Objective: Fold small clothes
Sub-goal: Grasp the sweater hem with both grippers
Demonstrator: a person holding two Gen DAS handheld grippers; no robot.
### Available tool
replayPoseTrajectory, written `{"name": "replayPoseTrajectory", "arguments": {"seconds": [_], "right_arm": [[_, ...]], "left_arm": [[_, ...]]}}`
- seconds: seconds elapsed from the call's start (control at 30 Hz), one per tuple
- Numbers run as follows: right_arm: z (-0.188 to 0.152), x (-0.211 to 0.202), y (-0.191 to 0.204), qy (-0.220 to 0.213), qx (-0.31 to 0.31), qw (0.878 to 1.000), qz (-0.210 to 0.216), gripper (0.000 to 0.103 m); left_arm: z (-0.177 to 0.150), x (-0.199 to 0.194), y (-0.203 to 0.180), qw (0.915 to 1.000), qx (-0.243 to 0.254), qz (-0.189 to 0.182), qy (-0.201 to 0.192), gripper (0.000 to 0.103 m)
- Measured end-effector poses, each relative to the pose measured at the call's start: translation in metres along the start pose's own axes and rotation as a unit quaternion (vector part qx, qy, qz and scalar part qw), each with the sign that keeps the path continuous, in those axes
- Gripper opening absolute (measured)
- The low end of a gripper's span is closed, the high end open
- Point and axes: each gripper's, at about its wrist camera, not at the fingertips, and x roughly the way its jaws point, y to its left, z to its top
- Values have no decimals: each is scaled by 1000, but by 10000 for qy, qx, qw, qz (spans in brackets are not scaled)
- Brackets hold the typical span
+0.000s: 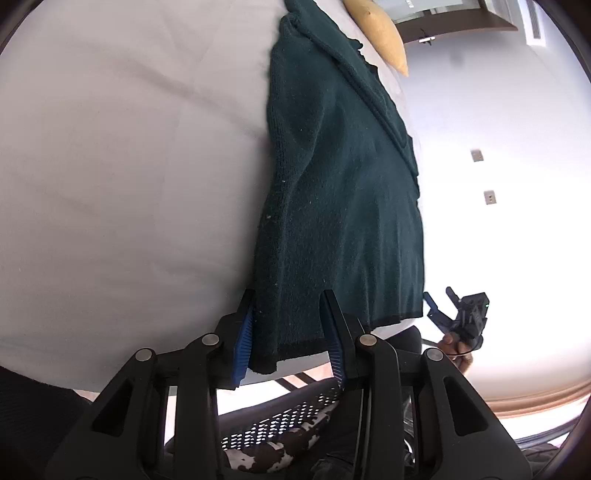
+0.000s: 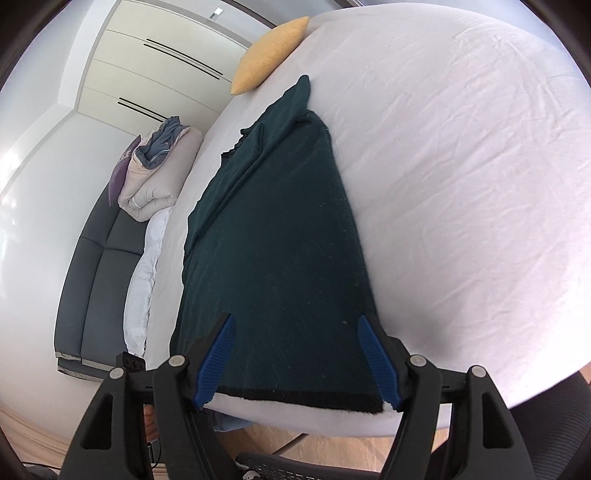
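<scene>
My left gripper (image 1: 291,332) pinches the sweater's (image 1: 332,192) near hem corner so I can lift it for a fold; my right gripper (image 2: 295,354) straddles the hem's other end, pads spread wide. The sweater lies on the bed (image 2: 461,184), long axis running away toward the pillow (image 2: 269,55).

The far end of the dark green sweater (image 1: 340,177) runs off the top edge in the left wrist view, so its top is cut off. The yellow cushion (image 1: 380,33) is clipped there too. The white sheet (image 1: 122,177) hides whatever lies under it, and the sweater covers part of the sheet. The right gripper (image 1: 439,302) shows small at the sweater's side; its jaws are hard to read there. Under the left gripper (image 1: 288,328), a mesh chair (image 1: 280,417) is mostly blocked by the black linkage.
</scene>
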Motion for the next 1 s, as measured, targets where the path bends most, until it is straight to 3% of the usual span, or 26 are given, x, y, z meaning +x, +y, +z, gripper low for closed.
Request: {"name": "replayPoseTrajectory", "arguments": {"seconds": [0.13, 0.33, 0.5, 0.67, 0.8, 0.93, 1.0], "right_arm": [[-1, -9, -9, 1, 85, 9998, -197, 71], [-5, -10, -18, 146, 137, 9993, -314, 71], [-7, -8, -20, 366, 174, 9986, -341, 70], [-13, -3, -19, 599, 192, 9976, -286, 61], [-17, 6, -18, 738, 164, 9968, -248, 46], [-20, 9, -19, 789, 154, 9963, -291, 13], [-21, 7, -19, 750, 117, 9966, -307, 11]], "left_arm": [[2, 1, 1, 9999, -32, -97, -22, 31], [2, 3, 10, 9999, -144, -56, -75, 13], [0, 8, 5, 9999, -79, -58, -71, 10], [2, 14, 1, 9999, -103, -21, -41, 10], [1, 18, -3, 10000, -54, 21, -68, 10], [-1, 14, -9, 9997, 111, 121, -181, 6], [-1, 12, -9, 9996, 121, 106, -231, 6]]}}
